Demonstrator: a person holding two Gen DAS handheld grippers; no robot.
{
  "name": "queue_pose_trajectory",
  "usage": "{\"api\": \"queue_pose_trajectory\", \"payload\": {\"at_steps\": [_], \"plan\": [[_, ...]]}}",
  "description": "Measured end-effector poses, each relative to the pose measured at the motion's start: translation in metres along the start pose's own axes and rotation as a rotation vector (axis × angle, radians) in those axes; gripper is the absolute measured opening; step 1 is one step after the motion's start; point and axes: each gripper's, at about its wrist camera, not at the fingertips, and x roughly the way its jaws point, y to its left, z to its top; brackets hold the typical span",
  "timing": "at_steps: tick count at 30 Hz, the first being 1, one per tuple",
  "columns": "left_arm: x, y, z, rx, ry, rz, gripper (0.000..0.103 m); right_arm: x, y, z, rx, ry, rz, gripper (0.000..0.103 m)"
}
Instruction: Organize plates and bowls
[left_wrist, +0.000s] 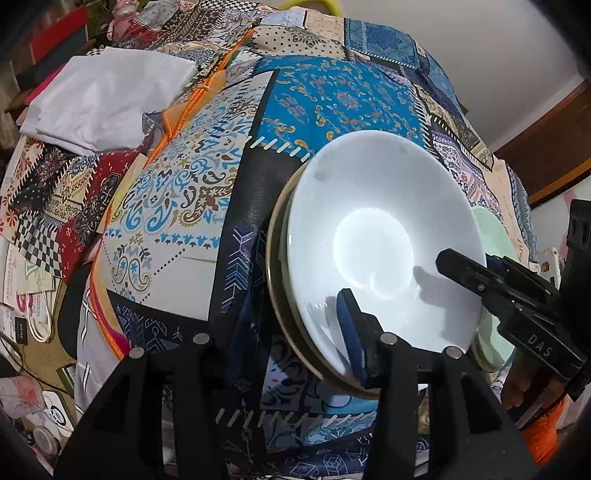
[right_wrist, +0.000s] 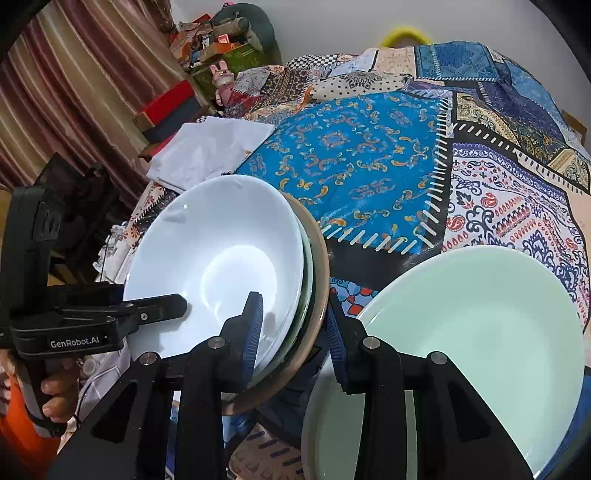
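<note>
White bowl (right_wrist: 218, 258) sat stacked on the plates, your right gripper (right_wrist: 295, 328) and left gripper (left_wrist: 354, 332) straddled its rim unclamped, so next you needed the green plate (right_wrist: 480, 332) at three o'clock.

A bed or table under a patchwork cloth (right_wrist: 351, 155) carries everything; which of the 2 cannot be told. The cloth shows blue, red, cream and black printed patches with stitch marks. A folded white sheet (left_wrist: 107, 103) lies on it toward the far left. A stack of dishes (right_wrist: 317, 258) rests on the cloth, a white bowl (left_wrist: 380, 236) uppermost. Just right of the stack sits a green plate (right_wrist: 480, 325).
</note>
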Motion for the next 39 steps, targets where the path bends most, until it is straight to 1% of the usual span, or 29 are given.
{"api": "queue_pose_trajectory", "payload": {"at_steps": [3,7,13,17,21,28,39], "plan": [[0.002,-0.004,0.001,0.013,-0.004,0.01,0.044,0.003,0.0,0.002,0.005,0.003,0.002,0.032],[0.005,-0.011,0.001,0.038,0.001,0.002,0.036,0.006,0.004,0.004,-0.008,0.005,-0.028,0.032],[0.005,-0.014,0.001,0.031,-0.002,0.02,0.036,0.008,0.01,0.003,-0.039,-0.013,-0.08,0.03],[0.001,-0.02,0.002,0.031,-0.011,0.058,0.036,0.006,0.004,0.005,-0.007,-0.017,-0.067,0.028],[-0.002,-0.024,0.003,0.037,-0.015,0.074,0.036,0.004,0.002,0.005,0.015,-0.019,-0.064,0.028],[-0.008,-0.031,0.005,0.038,-0.029,0.074,0.036,-0.007,-0.001,0.005,0.04,-0.046,-0.055,0.028],[-0.035,-0.06,0.012,0.085,-0.099,0.056,0.036,-0.048,-0.005,0.009,0.063,-0.149,-0.061,0.028]]}}
